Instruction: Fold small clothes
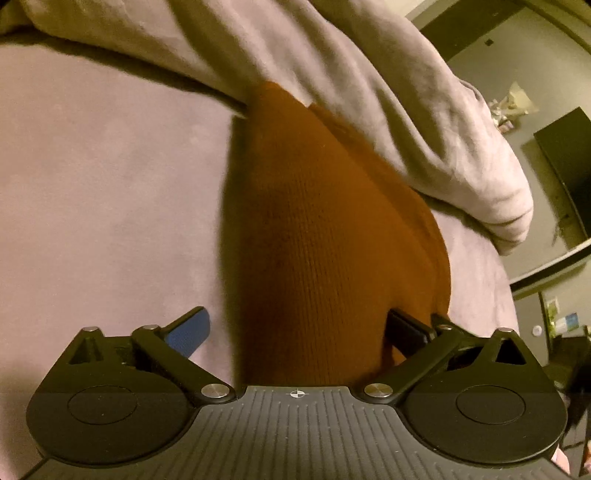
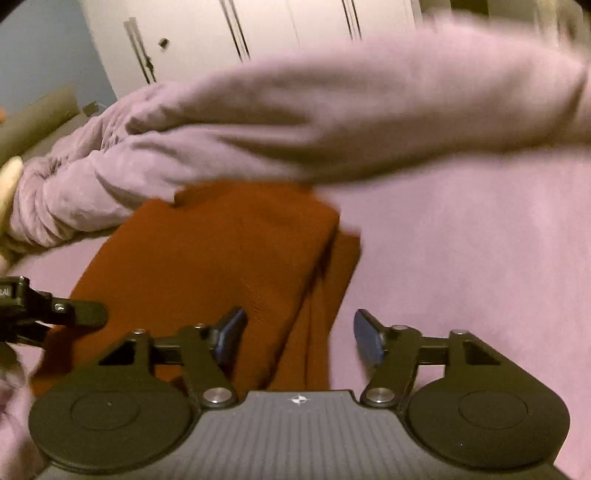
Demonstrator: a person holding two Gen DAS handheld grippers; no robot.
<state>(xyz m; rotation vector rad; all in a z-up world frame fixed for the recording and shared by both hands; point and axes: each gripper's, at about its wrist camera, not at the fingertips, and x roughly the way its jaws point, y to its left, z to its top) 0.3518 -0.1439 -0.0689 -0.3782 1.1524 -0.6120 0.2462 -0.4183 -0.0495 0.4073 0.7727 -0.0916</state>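
Note:
A rust-orange knit garment (image 1: 325,236) lies on the mauve bed sheet (image 1: 110,192). In the left wrist view its near end runs between my left gripper's (image 1: 299,332) wide-open fingers, blue pad (image 1: 188,332) at left, black finger (image 1: 406,328) at right against the cloth. In the right wrist view the garment (image 2: 207,266) lies folded over, a second layer showing at its right edge. My right gripper (image 2: 299,332) is open, its fingers straddling that near right edge. The left gripper's finger (image 2: 74,314) shows at the garment's left side.
A bunched mauve duvet (image 1: 388,110) lies over the far end of the garment; it also shows in the right wrist view (image 2: 332,118). White wardrobe doors (image 2: 258,33) stand behind. A dark TV screen (image 1: 565,166) and a grey wall are beyond the bed edge at right.

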